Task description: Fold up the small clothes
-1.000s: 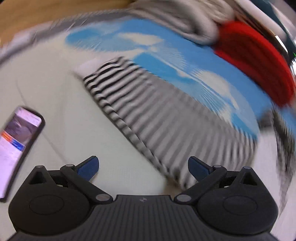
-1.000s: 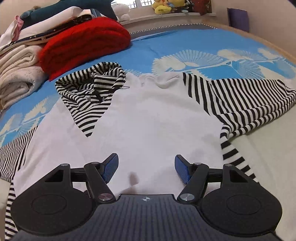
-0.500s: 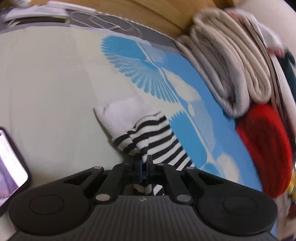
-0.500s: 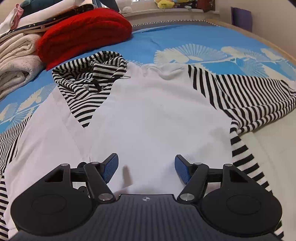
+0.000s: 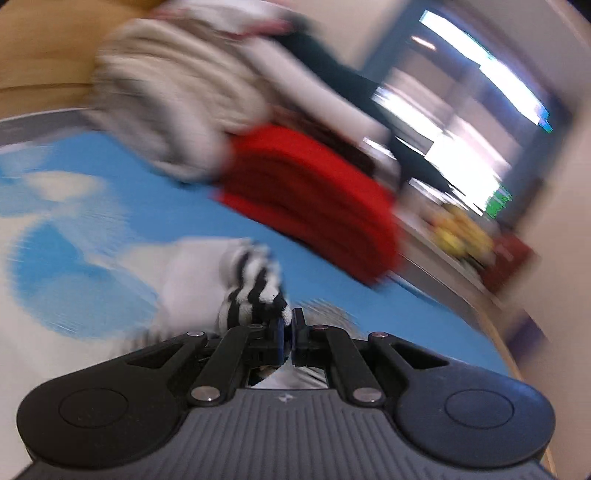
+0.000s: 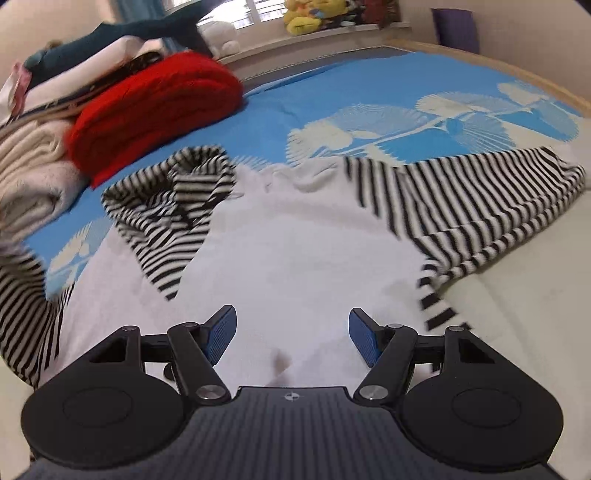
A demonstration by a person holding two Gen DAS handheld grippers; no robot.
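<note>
A small white hoodie [image 6: 295, 254] with black-and-white striped hood [image 6: 177, 199] and sleeves lies flat on the blue patterned bed cover [image 6: 332, 96]. My right gripper [image 6: 291, 332] hovers open over the hoodie's white lower body, nothing between its blue pads. The right striped sleeve [image 6: 480, 206] stretches out to the right. In the blurred left wrist view my left gripper [image 5: 287, 326] is shut on the striped sleeve cuff [image 5: 255, 288], lifted above the cover with the white cuff end bunched beyond the fingers. The lifted left sleeve [image 6: 22, 295] shows at the right wrist view's left edge.
A folded red knit [image 6: 155, 107] and a pile of cream and white folded clothes [image 6: 29, 173] sit at the back left of the bed. Soft toys [image 6: 314, 14] line the window sill. A wooden bed edge [image 6: 535, 81] runs along the right.
My left gripper went from open over the striped sleeve to shut on its cuff, then rose and swung toward the red knit. The right gripper barely shifted and stayed open.
</note>
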